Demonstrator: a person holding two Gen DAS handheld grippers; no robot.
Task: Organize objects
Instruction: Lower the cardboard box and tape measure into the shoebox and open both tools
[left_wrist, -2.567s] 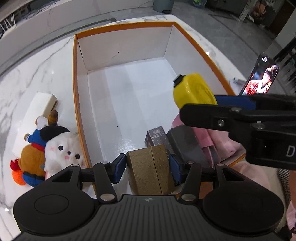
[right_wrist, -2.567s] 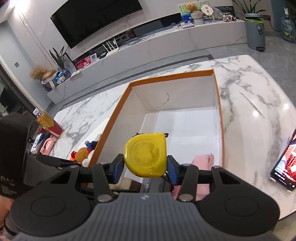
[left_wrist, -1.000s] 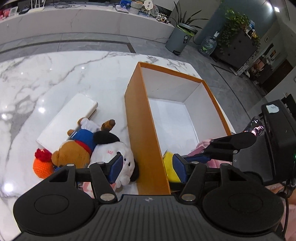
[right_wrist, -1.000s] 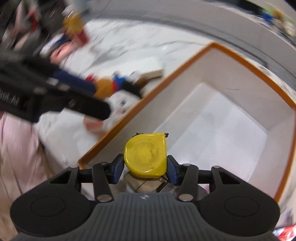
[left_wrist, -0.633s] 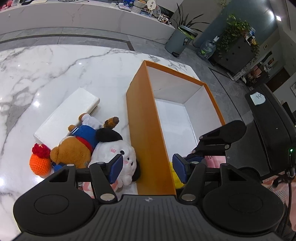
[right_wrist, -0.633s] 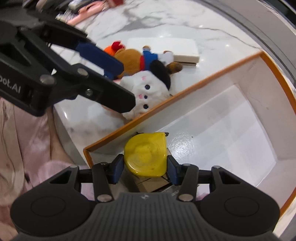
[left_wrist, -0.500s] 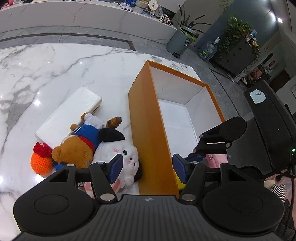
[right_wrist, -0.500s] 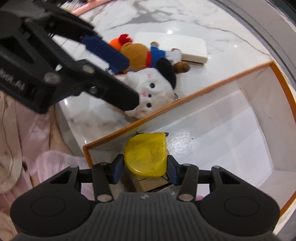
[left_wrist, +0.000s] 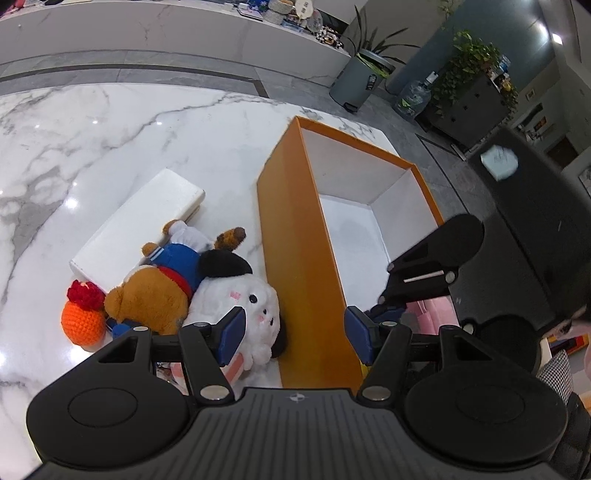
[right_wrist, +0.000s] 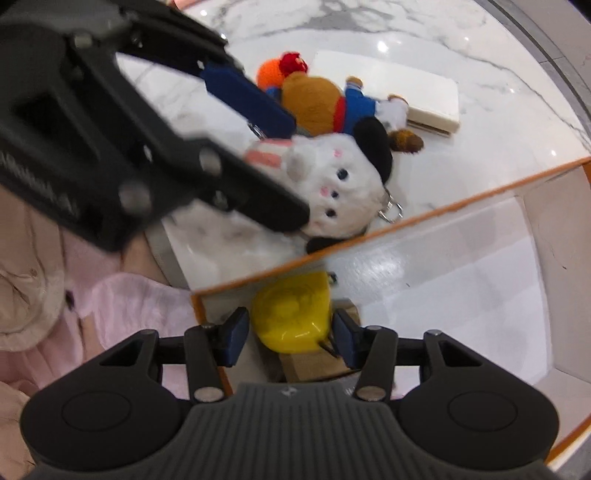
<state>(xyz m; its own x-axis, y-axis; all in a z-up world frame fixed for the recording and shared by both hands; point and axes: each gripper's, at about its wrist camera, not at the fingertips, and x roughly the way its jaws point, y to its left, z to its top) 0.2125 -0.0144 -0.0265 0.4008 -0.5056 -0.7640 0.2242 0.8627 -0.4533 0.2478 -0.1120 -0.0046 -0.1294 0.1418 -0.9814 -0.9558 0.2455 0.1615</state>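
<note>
While clamping the yellow tape measure (right_wrist: 291, 314) low inside the orange box's (left_wrist: 303, 258) near corner, right gripper (right_wrist: 290, 334) over a brown carton (right_wrist: 314, 363). Left gripper (left_wrist: 293, 334) gaping, empty, straddling the box wall, beside white plush (left_wrist: 240, 306) and brown plush (left_wrist: 151, 299) on marble.

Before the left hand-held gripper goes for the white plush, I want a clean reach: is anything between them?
Nothing visible. The open left hand-held gripper hangs right over the white plush, beside the orange box.
</note>
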